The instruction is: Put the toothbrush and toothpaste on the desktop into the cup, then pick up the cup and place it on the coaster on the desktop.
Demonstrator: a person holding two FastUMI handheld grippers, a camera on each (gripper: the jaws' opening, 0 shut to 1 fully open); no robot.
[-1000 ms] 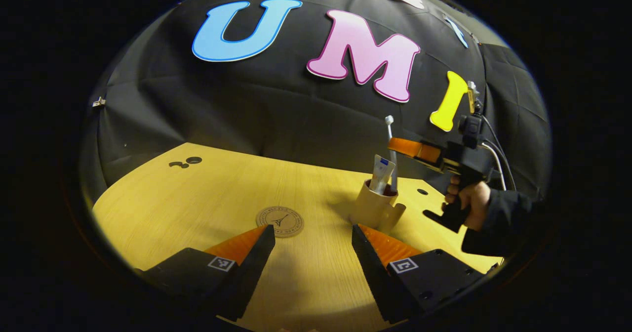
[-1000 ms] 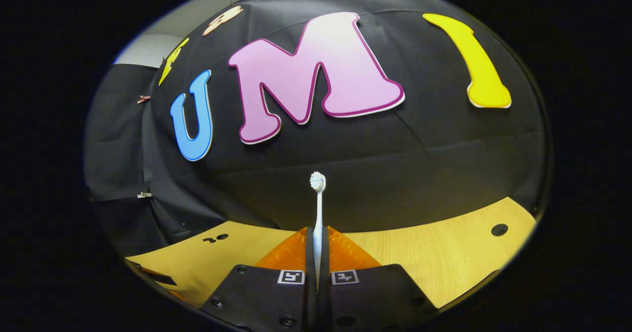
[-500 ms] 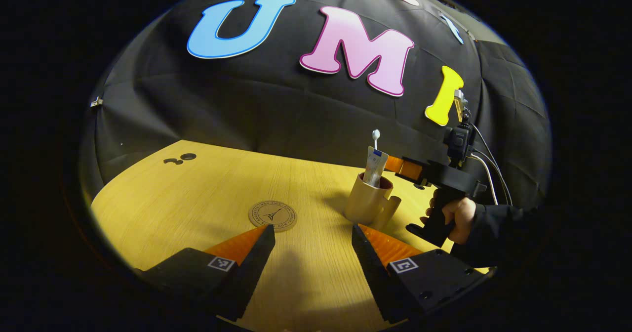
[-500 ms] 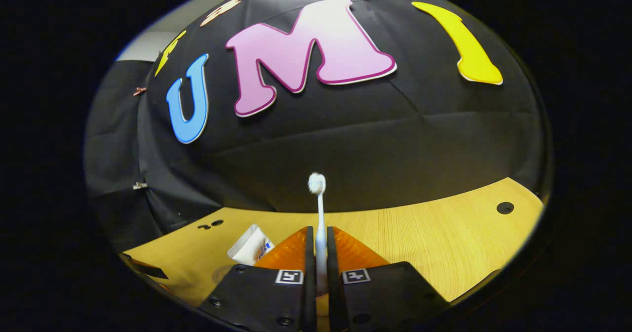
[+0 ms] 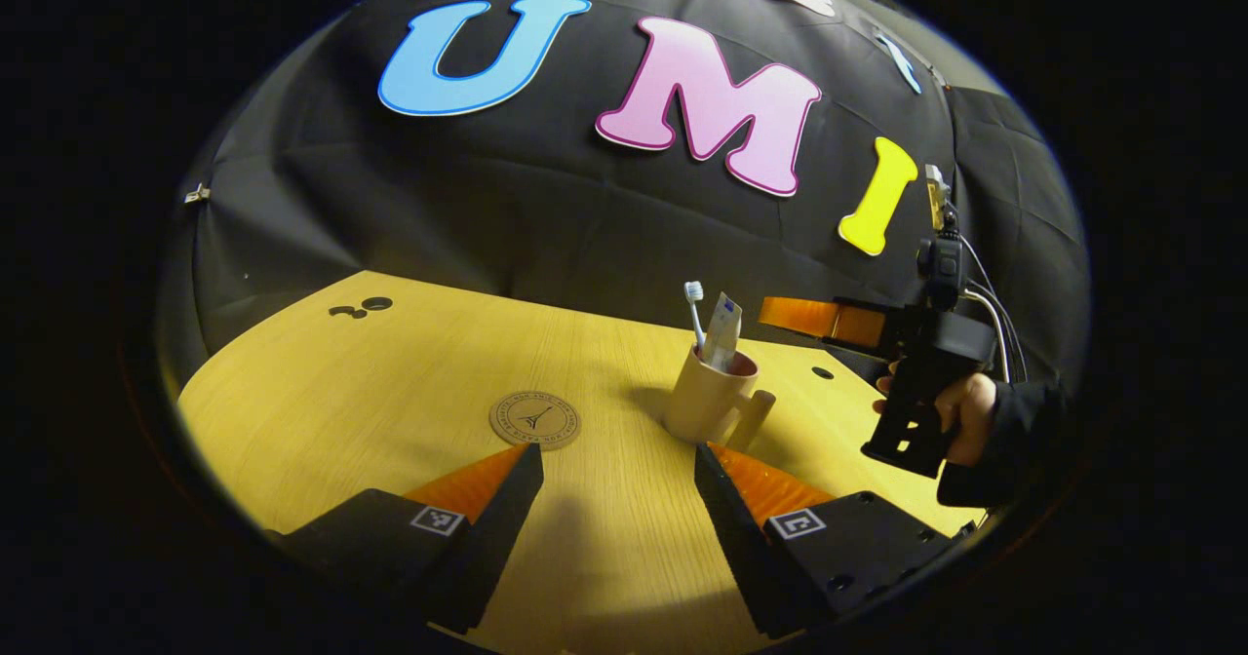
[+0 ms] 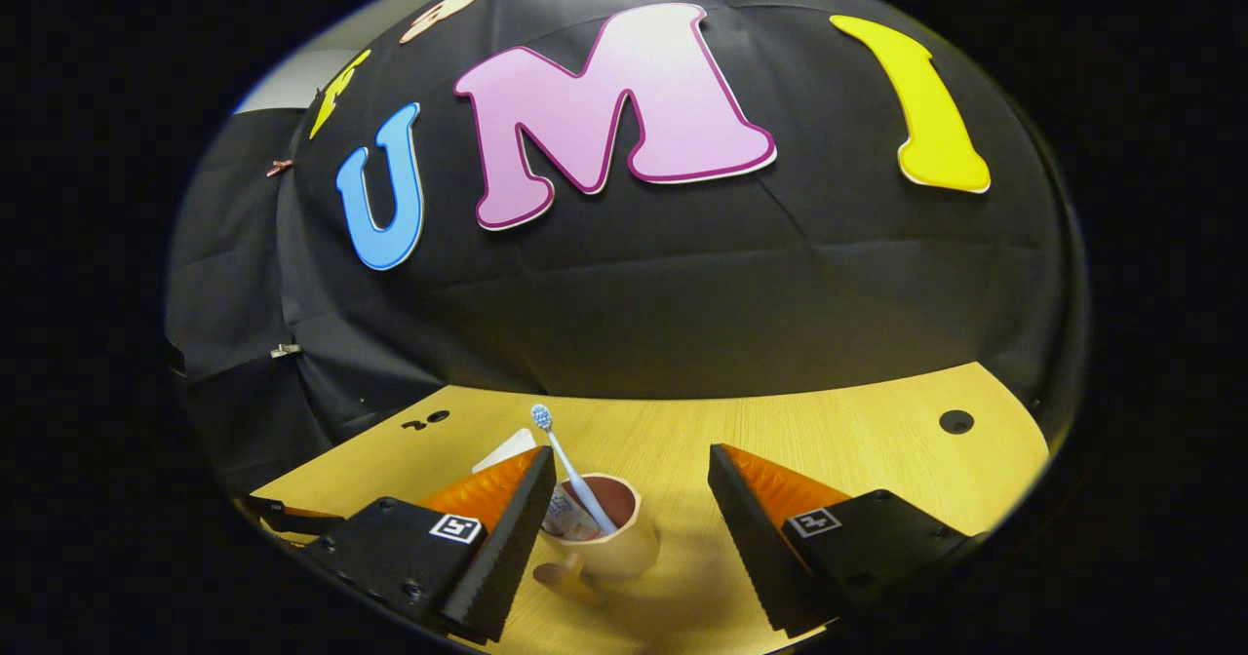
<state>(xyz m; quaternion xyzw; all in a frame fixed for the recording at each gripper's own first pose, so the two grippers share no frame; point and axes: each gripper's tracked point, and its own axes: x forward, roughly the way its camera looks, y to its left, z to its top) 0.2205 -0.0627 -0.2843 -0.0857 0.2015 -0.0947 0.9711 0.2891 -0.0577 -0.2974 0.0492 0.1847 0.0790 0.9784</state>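
A tan cup (image 5: 704, 404) with a handle stands on the wooden desktop (image 5: 390, 382), with the white toothbrush (image 5: 695, 310) and the toothpaste tube (image 5: 722, 331) standing in it. The round coaster (image 5: 534, 419) lies to its left. My left gripper (image 5: 618, 470) is open near the front, the cup just beyond its right finger. In the right gripper view the cup (image 6: 609, 538) sits below my open right gripper (image 6: 630, 484), the toothbrush (image 6: 570, 465) leaning free inside it and the toothpaste (image 6: 507, 448) partly hidden behind the left finger. The right gripper (image 5: 814, 316) hovers right of the cup, held by a hand (image 5: 960, 411).
Small round holes (image 5: 363, 306) mark the desktop at the far left, another hole (image 5: 822, 373) lies behind the cup and one (image 6: 955, 422) at the far right in the right gripper view. The black cloth wall closes the back of the desktop.
The right gripper lowered the toothbrush into the cup, opened and let it go; the brush now leans in the cup. The right gripper has drawn back. The left gripper barely moved.
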